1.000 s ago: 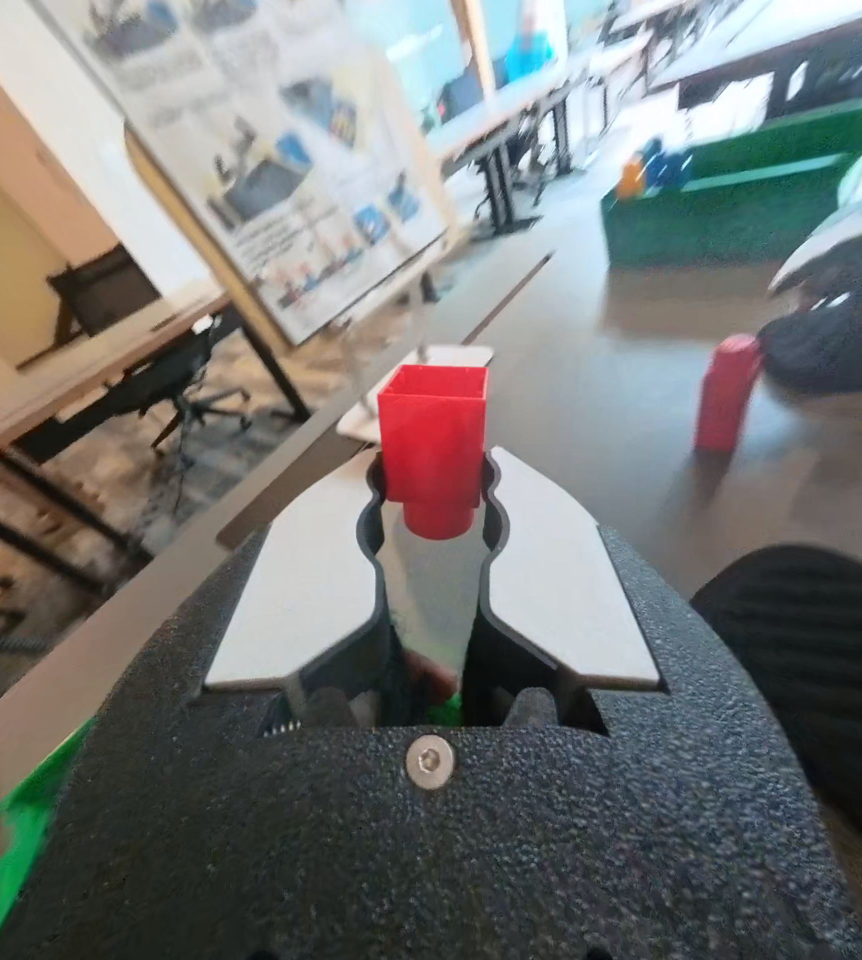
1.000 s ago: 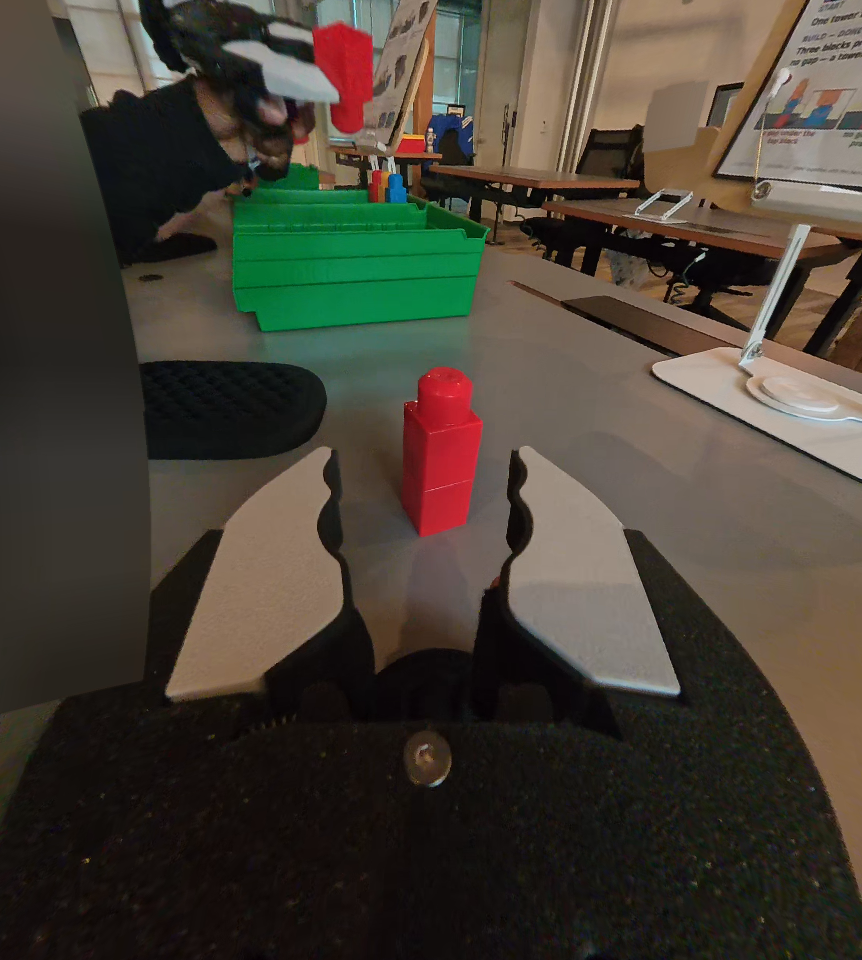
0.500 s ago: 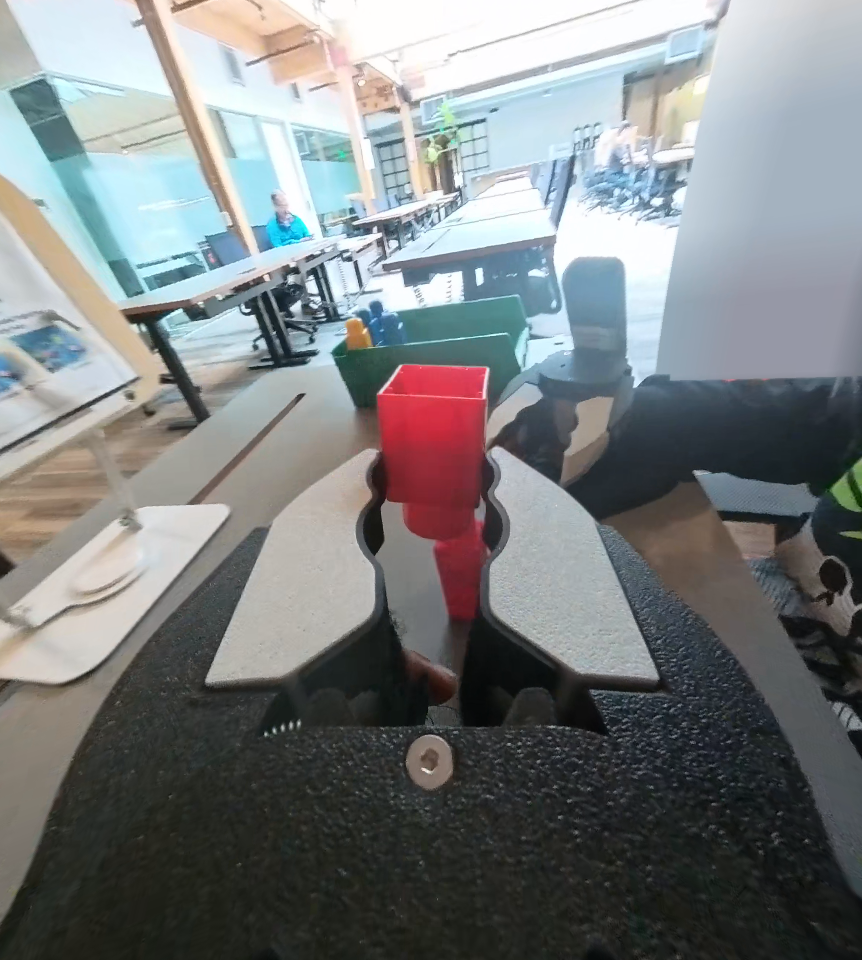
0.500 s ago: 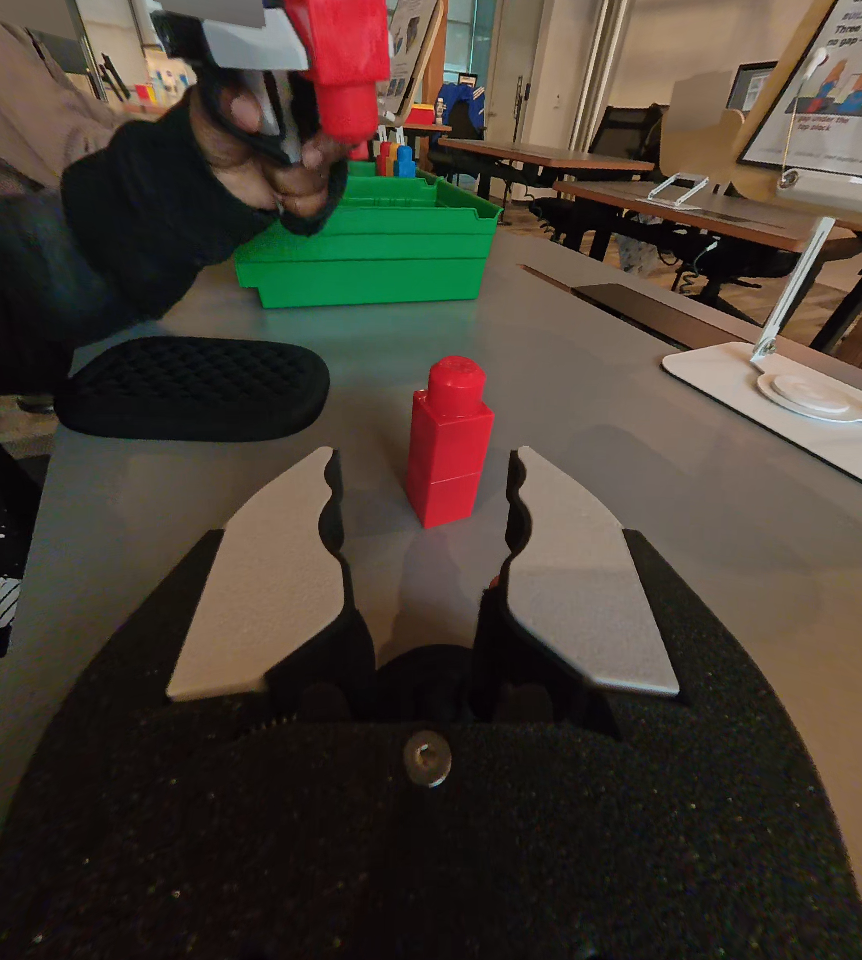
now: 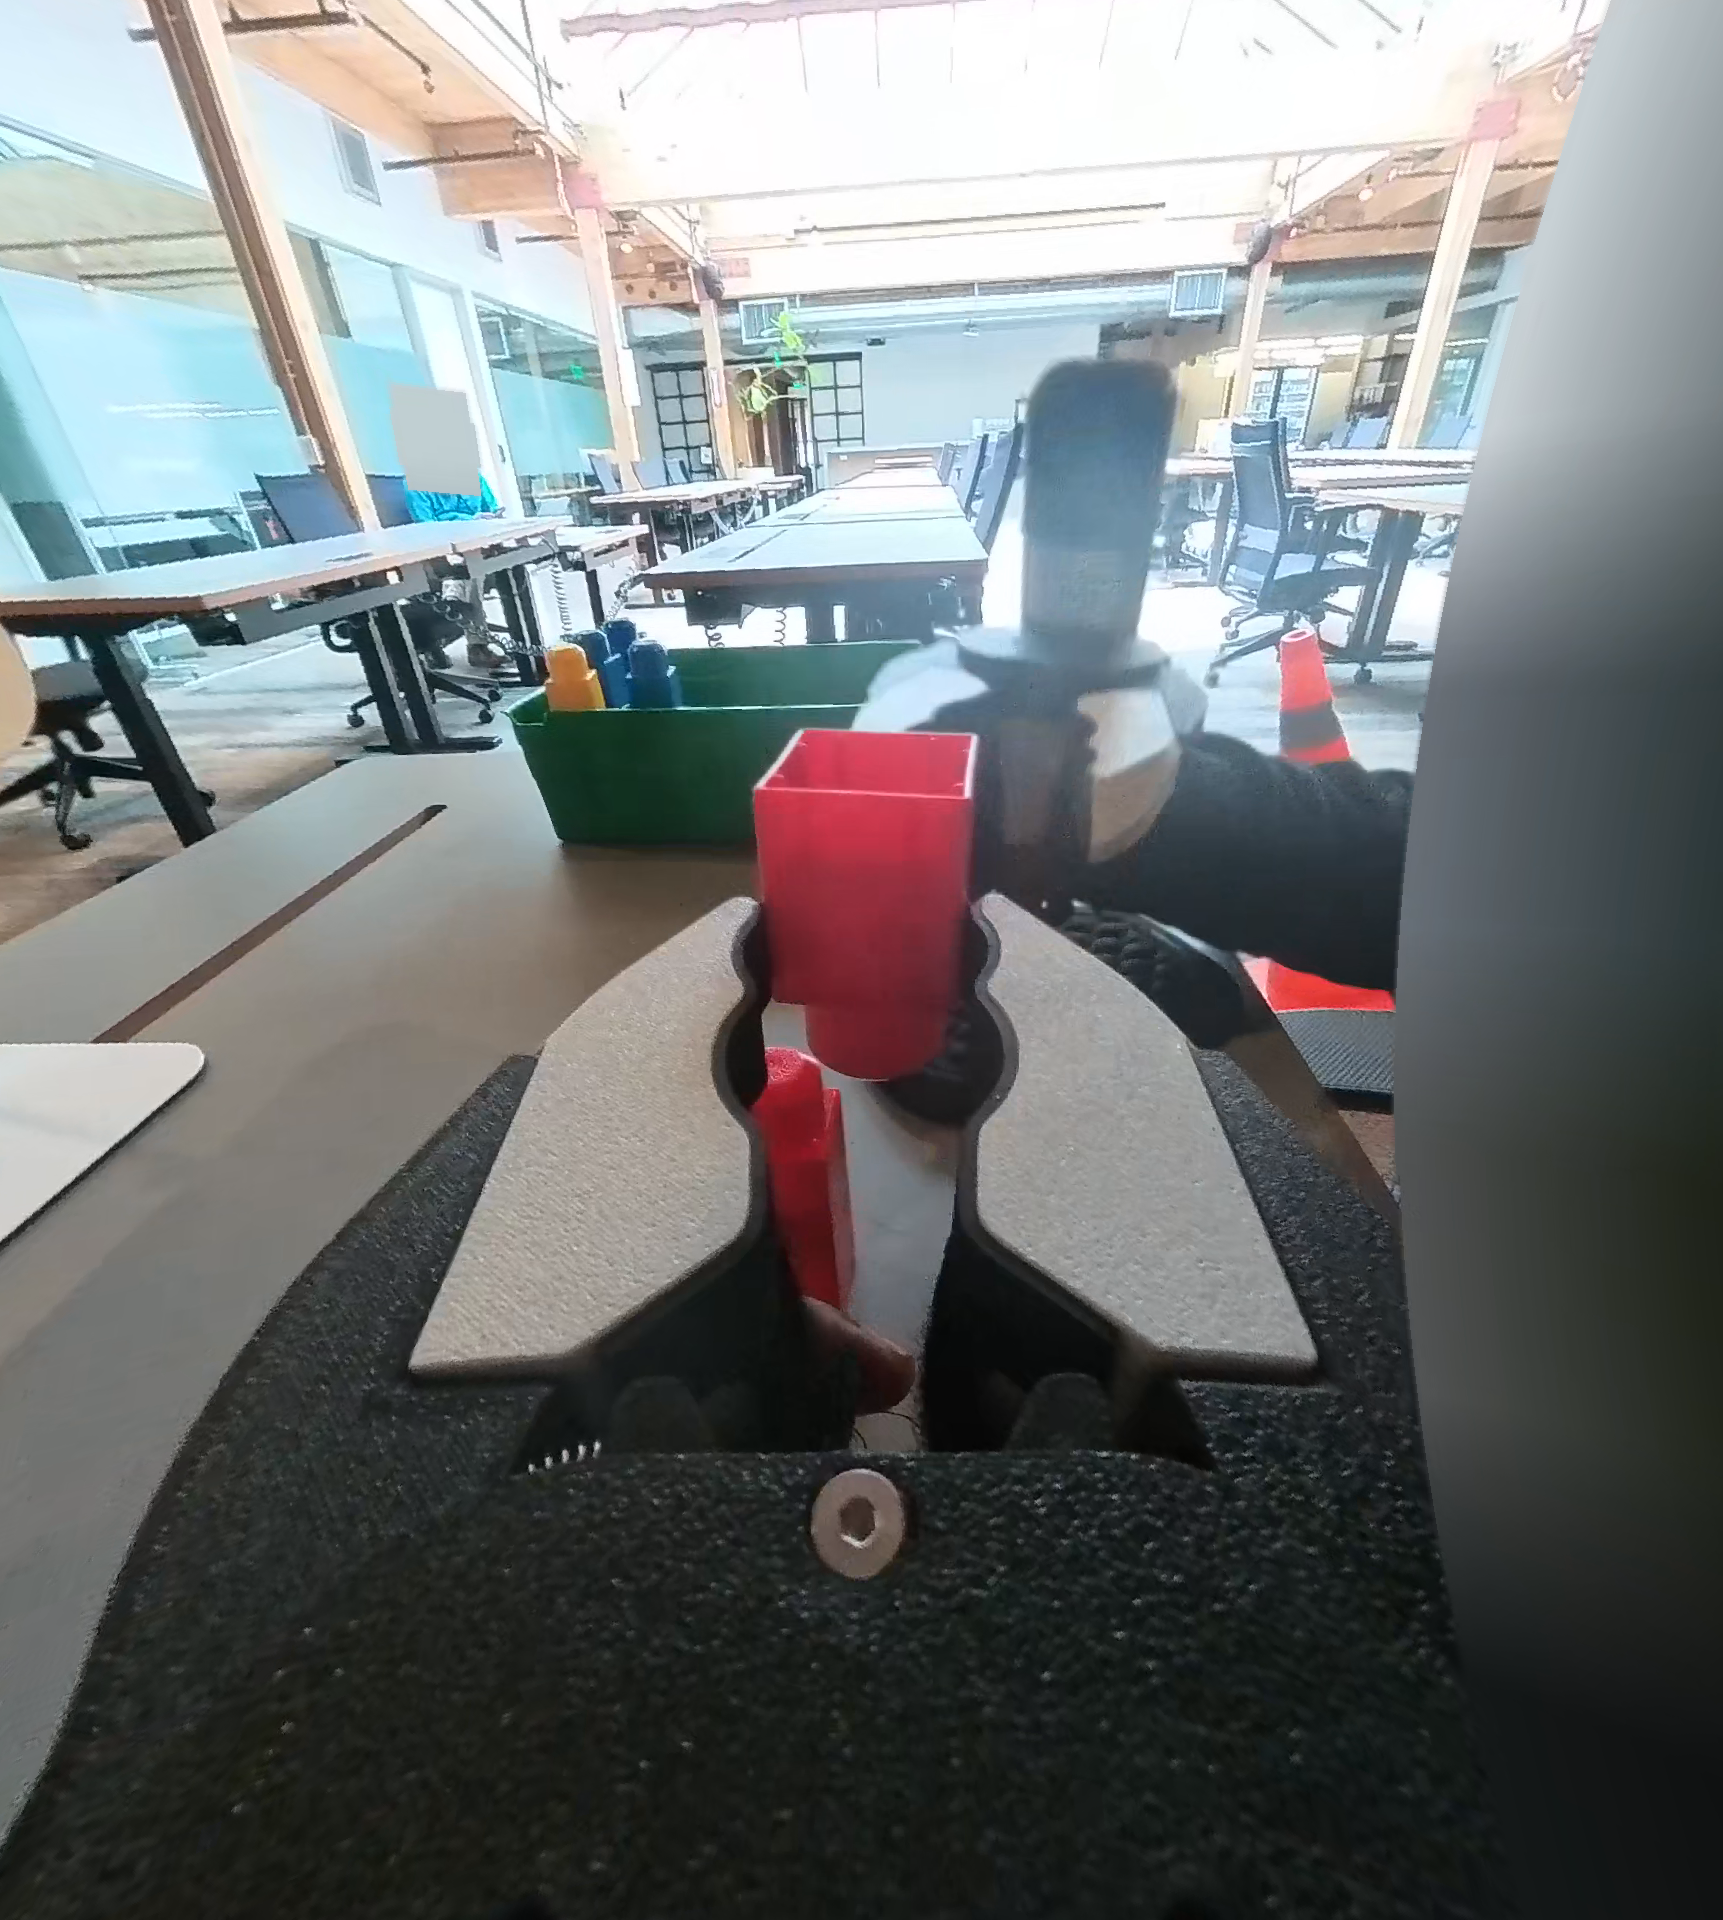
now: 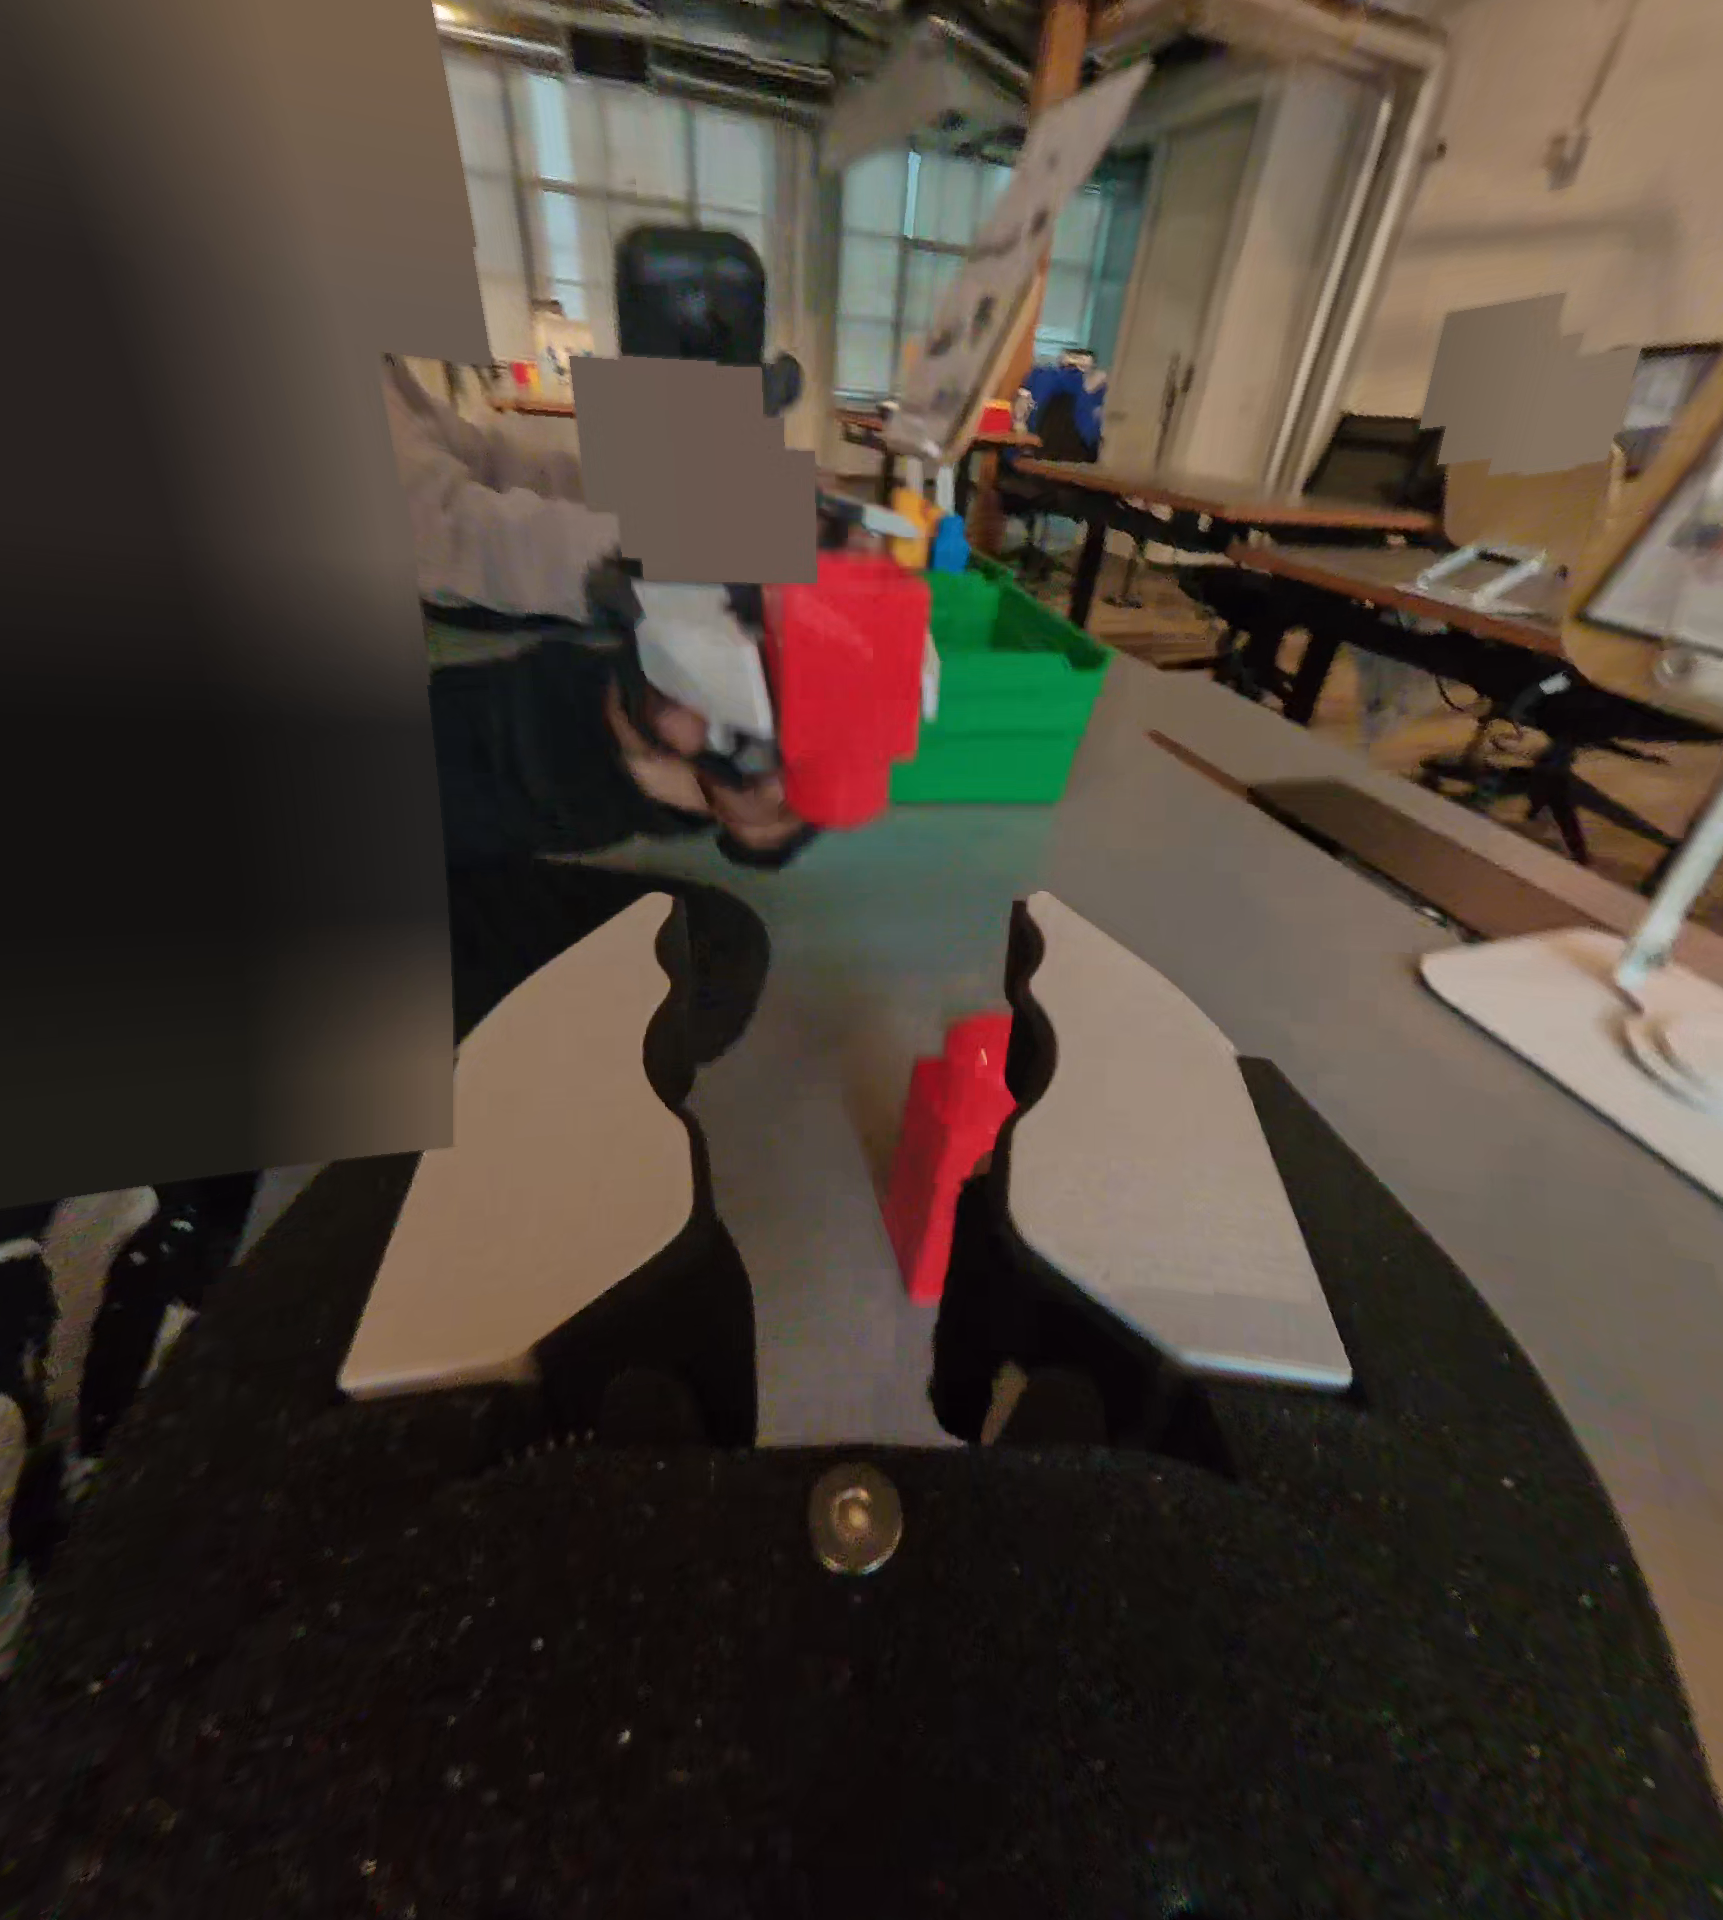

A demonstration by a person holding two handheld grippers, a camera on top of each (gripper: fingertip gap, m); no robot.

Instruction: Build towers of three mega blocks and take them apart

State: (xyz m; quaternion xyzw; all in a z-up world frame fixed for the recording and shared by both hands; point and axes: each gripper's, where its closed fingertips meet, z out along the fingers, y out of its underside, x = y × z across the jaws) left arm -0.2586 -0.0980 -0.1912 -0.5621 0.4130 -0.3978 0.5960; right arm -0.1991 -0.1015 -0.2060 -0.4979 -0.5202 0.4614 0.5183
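My left gripper (image 5: 865,925) is shut on a red block (image 5: 865,862), held stud toward me and hollow end forward, in the air above the table. The held block also shows in the right wrist view (image 6: 852,691). A stack of two red blocks (image 5: 803,1174) stands on the grey table below it, seen between the left fingers. In the right wrist view the stack (image 6: 945,1148) sits between my open right gripper's (image 6: 846,920) fingers, close to the right finger (image 6: 1127,1143). The right gripper also shows in the left wrist view (image 5: 1065,769), behind the held block.
A green bin (image 5: 691,758) holding yellow and blue blocks (image 5: 608,670) stands farther along the table. A white stand base (image 6: 1605,1039) lies at the table's edge. A black mat (image 5: 1148,956) lies near the right hand. An orange cone (image 5: 1304,707) stands on the floor beyond. One gripper's finger ends stand about 7 centimetres off the other's.
My left gripper has carried the red block lower and nearer the stack. My right gripper has risen and shifted left, so the stack now sits against its right finger.
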